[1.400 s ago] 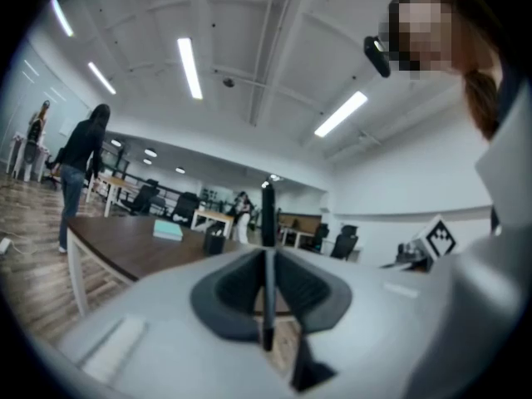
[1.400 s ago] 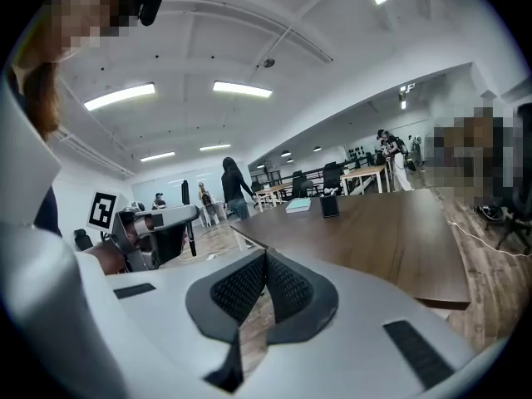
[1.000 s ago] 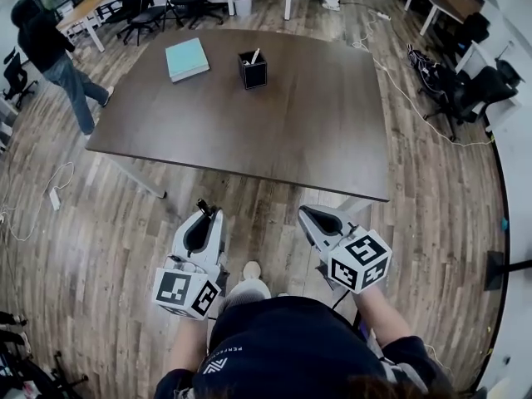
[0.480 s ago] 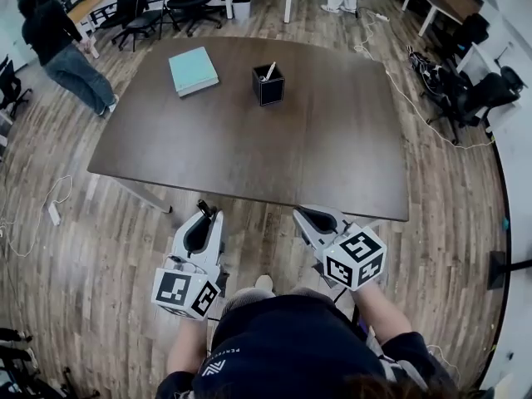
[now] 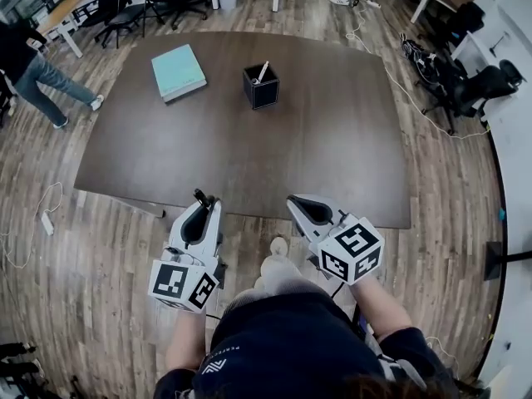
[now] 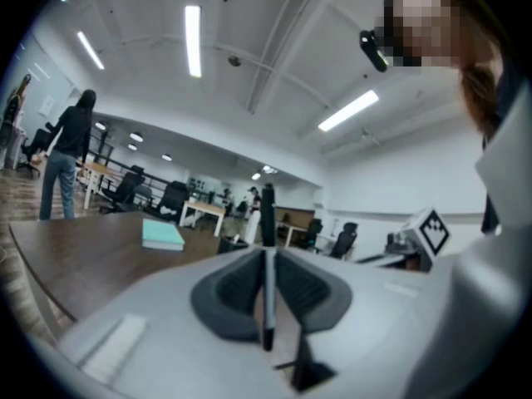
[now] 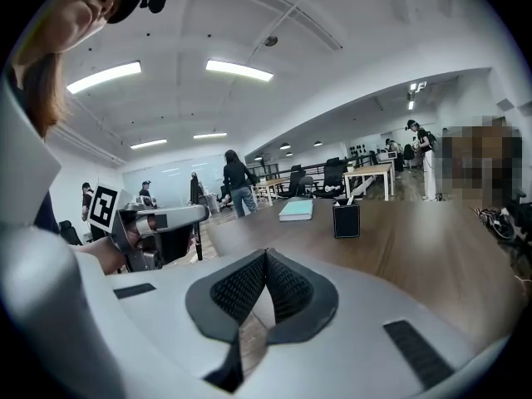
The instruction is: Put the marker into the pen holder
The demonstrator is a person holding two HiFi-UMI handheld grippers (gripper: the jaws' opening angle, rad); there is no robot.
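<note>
The left gripper (image 5: 202,208) was clamped on a slim dark marker (image 6: 268,223). The right gripper (image 5: 302,209) was closed with nothing in it. Both hung at the near edge of the dark wooden table (image 5: 332,165). The black square pen holder (image 5: 260,87) stood well beyond, so this looked like the carry; next would be reaching across and upending the marker over its mouth.

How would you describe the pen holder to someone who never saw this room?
Find the large dark table. Toward its far side, right of the flat teal book, stands the pen holder. It alone is a black upright box, with a pale pen sticking out.
</note>
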